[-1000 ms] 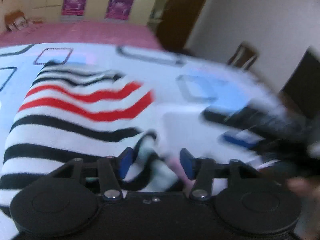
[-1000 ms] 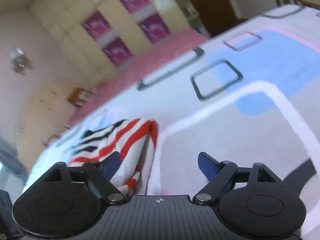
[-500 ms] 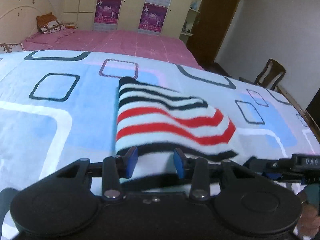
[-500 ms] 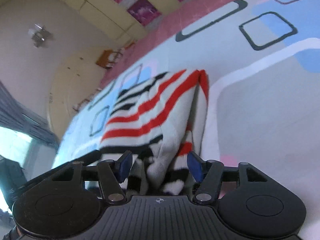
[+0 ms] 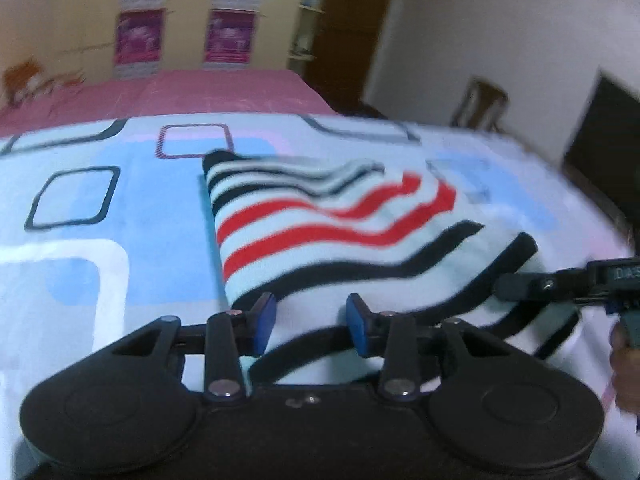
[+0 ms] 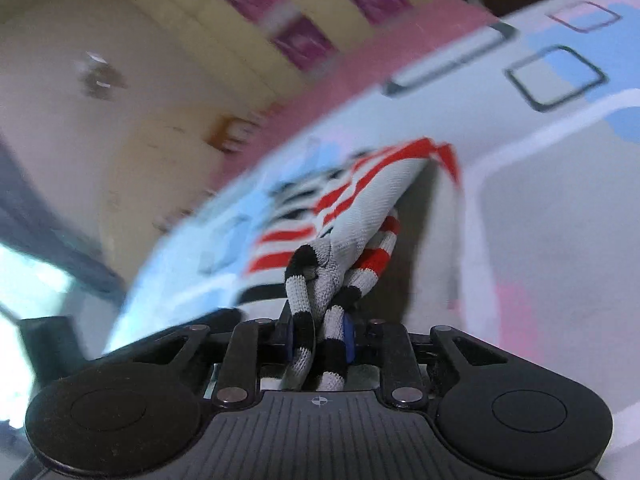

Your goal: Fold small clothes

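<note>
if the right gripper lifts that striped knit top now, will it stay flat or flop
Likely flop: the striped knit top already bunches into soft folds in the closing right gripper. Probably light, since it ripples on the bedsheet. The ribbed knit should resist slipping.

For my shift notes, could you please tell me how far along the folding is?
Done: the red, black and white striped knit garment lies doubled over on the blue patterned sheet. In hand: the right gripper is closing on its bunched edge; the left gripper straddles the near edge. Left: further folding and laying flat.
</note>
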{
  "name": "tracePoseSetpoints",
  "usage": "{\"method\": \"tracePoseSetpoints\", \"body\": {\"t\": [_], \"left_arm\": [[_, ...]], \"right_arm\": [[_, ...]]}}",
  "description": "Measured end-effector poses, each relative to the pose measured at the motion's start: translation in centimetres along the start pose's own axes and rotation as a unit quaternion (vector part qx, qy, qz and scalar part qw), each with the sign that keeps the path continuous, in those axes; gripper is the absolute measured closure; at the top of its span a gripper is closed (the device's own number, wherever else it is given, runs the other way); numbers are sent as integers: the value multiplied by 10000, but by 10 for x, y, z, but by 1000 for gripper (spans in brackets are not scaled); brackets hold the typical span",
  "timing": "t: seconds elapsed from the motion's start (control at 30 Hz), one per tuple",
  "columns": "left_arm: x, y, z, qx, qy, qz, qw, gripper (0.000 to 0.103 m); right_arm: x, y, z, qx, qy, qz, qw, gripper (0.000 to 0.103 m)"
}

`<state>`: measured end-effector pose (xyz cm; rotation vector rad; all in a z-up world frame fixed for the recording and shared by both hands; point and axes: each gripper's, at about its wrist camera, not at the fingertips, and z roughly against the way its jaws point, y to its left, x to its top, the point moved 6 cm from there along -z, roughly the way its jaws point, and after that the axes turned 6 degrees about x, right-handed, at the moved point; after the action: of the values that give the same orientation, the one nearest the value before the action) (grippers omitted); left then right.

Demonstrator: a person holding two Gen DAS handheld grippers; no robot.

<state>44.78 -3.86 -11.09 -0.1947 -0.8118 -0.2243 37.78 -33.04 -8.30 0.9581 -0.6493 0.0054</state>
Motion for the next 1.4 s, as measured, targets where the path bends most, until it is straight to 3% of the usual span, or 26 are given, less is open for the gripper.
{"method": "tracePoseSetpoints", "body": {"t": [0.03, 0.07, 0.1, 0.13, 0.2, 0.3, 0.43, 0.47, 0.5, 0.57, 0.63, 0.7, 0.73, 0.83, 0.87, 0.9, 0.93, 1.07, 1.13, 1.17, 1.2, 1.27, 1.33, 1.4], "left_arm": [[-4, -1, -2, -42, -31, -119, 9999, 61], [-6, -2, -2, -53, -56, -128, 9999, 61], [-5, -2, 0, -78, -46, -115, 9999, 61], [-3, -1, 2, -100, -31, -104, 9999, 61], [-2, 2, 9, -146, -79, 39, 9999, 64], [-5, 11, 23, -261, -212, 344, 9988, 64], [-19, 18, 18, -377, 26, 663, 9971, 63], [-22, 17, 16, -399, 79, 678, 9969, 63], [-22, 14, 15, -409, 91, 658, 9970, 66], [-17, 5, 18, -432, -65, 482, 9979, 66], [-17, -5, 11, -294, 109, 197, 9993, 65], [-22, -13, 4, -248, 265, -49, 9993, 65], [-23, -16, 5, -215, 269, -194, 9992, 65], [-19, -11, 15, -371, 255, -232, 9987, 66], [-14, -7, 19, -436, 123, -155, 9989, 66], [-7, -3, 22, -458, -17, -97, 9989, 66], [2, 1, 20, -450, -118, -75, 9989, 66], [31, -2, -7, -454, -252, -115, 9986, 66], [32, -7, -26, -497, -68, -64, 9987, 64], [26, -9, -39, -514, 230, -90, 9984, 63], [24, -9, -43, -482, 264, -126, 9984, 63], [32, -11, -37, -504, 156, -198, 9984, 64], [45, -10, -36, -532, -180, -237, 9981, 64], [60, -8, -50, -485, -206, -204, 9984, 64]], "right_arm": [[-14, -26, -11, -365, 346, -95, 9987, 79], [-23, -49, -14, -287, 404, -514, 9974, 78], [-23, -61, -7, -3, 176, -1014, 9947, 77], [-24, -64, -2, 15, 71, -1271, 9919, 75], [-21, -52, 9, -397, -166, -892, 9951, 67], [-19, -34, 23, -647, -422, -636, 9950, 66], [-26, -28, 16, -745, -134, -611, 9953, 66], [-27, -29, 13, -861, -110, -502, 9950, 75], [-23, -25, 7, -979, -130, -309, 9946, 91], [-10, -8, 13, -1038, -393, 41, 9938, 91], [-6, -2, 14, -1096, -433, 215, 9928, 91], [-19, -24, 0, -1474, 48, -27, 9891, 91], [-27, -35, -2, -1437, 115, -310, 9891, 91], [-24, -35, 7, -1279, -101, -521, 9904, 89], [-19, -27, 12, -1320, -275, -411, 9900, 85], [-11, -18, 19, -1406, -515, -221, 9885, 69], [-1, -8, 25, -1500, -762, 84, 9857, 65], [33, 23, -11, -1537, -747, 1157, 9785, 66], [27, 20, -45, -1767, -293, 1887, 9656, 80], [17, 2, -62, -2123, 124, 1971, 9570, 82], [12, -16, -70, -2199, 261, 1798, 9585, 81], [21, -19, -67, -2011, 245, 1457, 9684, 81], [39, -9, -57, -1902, -122, 1490, 9703, 81], [59, -1, -71, -1749, -229, 1557, 9719, 81]]}}
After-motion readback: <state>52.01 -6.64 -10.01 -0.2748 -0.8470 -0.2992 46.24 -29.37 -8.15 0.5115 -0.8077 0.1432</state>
